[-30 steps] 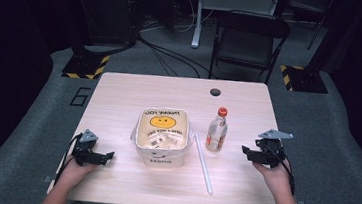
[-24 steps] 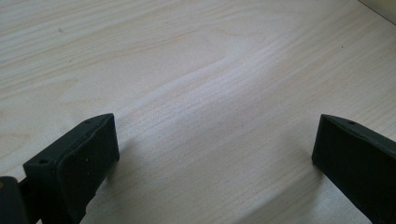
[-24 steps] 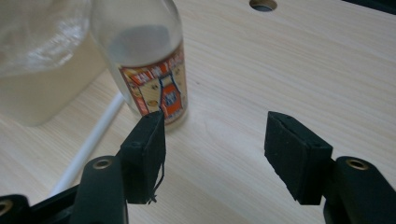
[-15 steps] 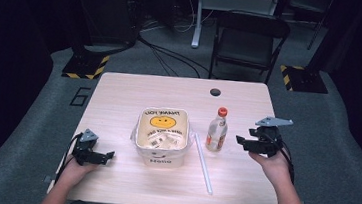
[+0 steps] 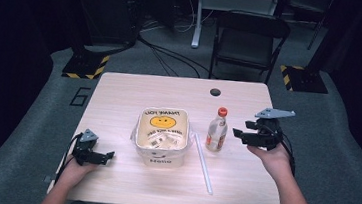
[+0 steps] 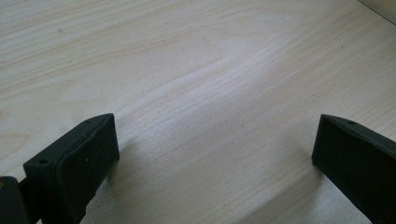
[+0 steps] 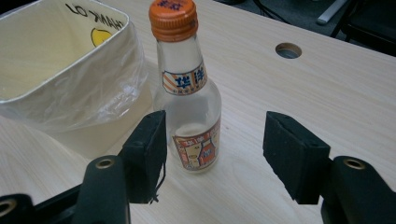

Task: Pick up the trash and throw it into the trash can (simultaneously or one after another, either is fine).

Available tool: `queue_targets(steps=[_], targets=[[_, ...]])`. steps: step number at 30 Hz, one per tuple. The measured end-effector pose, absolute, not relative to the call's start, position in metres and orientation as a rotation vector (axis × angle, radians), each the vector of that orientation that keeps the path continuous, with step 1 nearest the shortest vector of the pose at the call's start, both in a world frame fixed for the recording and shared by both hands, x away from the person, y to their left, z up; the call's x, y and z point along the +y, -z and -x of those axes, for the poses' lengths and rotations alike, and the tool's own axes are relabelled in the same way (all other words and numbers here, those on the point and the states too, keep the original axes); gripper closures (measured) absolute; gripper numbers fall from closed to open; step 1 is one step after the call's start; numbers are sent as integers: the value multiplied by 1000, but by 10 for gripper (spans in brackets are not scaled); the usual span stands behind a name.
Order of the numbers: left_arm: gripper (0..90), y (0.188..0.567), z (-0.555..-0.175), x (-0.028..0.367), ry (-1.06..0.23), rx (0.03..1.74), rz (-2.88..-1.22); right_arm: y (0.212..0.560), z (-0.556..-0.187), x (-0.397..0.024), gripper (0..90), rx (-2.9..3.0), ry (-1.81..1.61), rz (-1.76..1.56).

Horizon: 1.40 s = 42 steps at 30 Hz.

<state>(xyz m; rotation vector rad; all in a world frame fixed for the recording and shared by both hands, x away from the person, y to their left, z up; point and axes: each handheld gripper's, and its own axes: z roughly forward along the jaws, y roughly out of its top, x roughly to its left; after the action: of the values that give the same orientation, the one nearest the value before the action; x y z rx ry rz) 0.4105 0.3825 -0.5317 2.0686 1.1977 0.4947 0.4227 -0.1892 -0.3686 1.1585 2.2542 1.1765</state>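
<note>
Bottle [image 5: 217,130] stands upright on the tabletop [image 5: 241,188], just right of the bag [image 5: 161,135], bare wood beyond. Right gripper [image 5: 238,133] hangs near it, jaws released, empty. Left gripper [image 5: 108,154] rests near the front edge, jaws spread, empty.

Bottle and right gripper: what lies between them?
Nothing; in the high view only bare table separates the bottle from the open right gripper.

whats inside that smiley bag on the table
Inside the smiley bag, the high view shows a few small white packets on the bottom. Their labels are too small to read, and anything beneath them is covered.
</note>
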Motion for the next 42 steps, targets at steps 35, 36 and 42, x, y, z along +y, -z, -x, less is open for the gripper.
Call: queue_targets(steps=[35, 36, 42], targets=[[4, 532, -410, 382, -494, 1198, -2069, 337, -441, -160, 447, 2242, -1264, -1120], [4, 532, -410, 382, -494, 1198, -2069, 337, -443, -159, 447, 2238, -1276, -1127], [4, 532, -411, 382, -494, 1197, -2070, 338, -446, -153, 447, 2237, -1272, -1120]])
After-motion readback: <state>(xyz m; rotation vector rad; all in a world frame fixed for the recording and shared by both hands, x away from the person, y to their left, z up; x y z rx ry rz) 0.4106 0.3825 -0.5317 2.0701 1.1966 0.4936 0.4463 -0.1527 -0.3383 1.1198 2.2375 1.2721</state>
